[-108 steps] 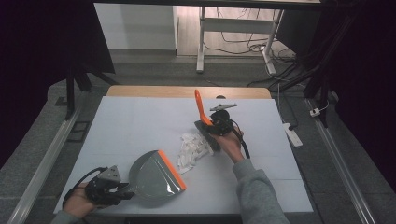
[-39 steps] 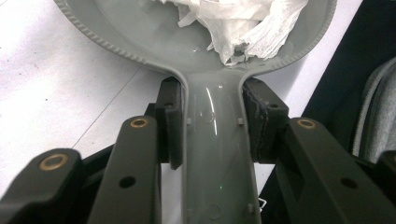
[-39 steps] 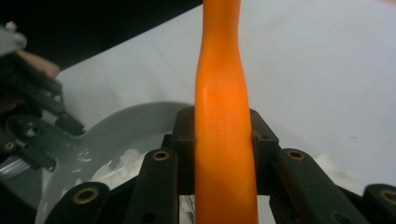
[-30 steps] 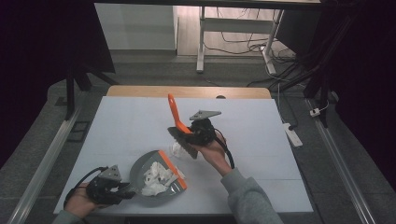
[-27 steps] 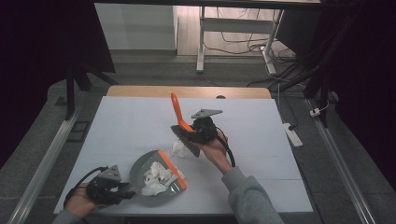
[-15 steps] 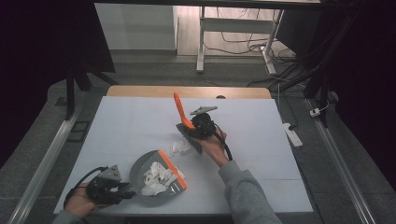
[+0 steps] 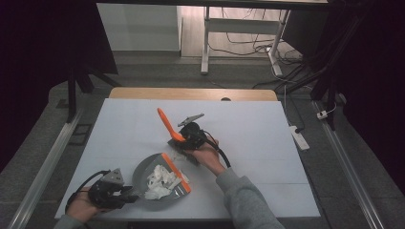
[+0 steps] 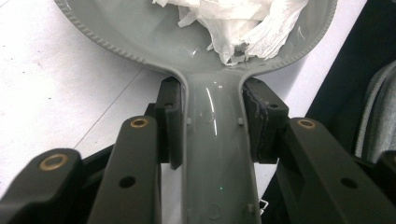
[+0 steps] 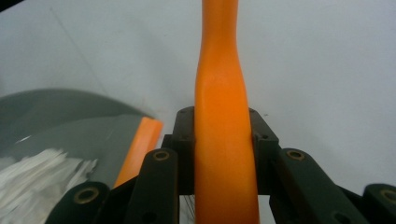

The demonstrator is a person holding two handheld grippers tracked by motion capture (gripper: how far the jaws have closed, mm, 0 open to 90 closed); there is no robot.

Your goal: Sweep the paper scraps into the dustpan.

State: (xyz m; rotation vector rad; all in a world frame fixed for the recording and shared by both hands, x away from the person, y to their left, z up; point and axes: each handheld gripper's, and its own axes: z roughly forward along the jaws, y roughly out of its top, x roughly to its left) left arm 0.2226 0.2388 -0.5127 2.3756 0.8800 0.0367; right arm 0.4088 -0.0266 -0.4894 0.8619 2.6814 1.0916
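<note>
White sheeting covered the table [image 7: 267, 143], with a bare wooden strip left along the far edge.

One grey dustpan [image 7: 149, 181] lay near the front edge, left of centre. Its handle [image 8: 212, 158] pointed toward the front-left corner and its orange lip [image 7: 175, 172] toward the table's middle, so the long axis ran diagonally. One heap of crumpled white paper [image 7: 160, 179] was seen inside the pan. The handle was clamped between the jaws of the left gripper [image 8: 212, 121], which was held at the front-left corner.

One brush [image 7: 168, 126] with an orange handle was held just beyond the lip, near the table's middle. The handle rose tilted toward the far left, with the dark head [image 7: 184, 153] down by the sheeting. The right gripper [image 9: 223, 140] was closed on the handle, a grey sleeve [image 7: 246, 200] trailing behind the hand.

Grey floor surrounded the table. Beyond it, white table legs [image 7: 205, 43] and loose cables [image 7: 253, 36] were seen, with dark curtains at both sides.
</note>
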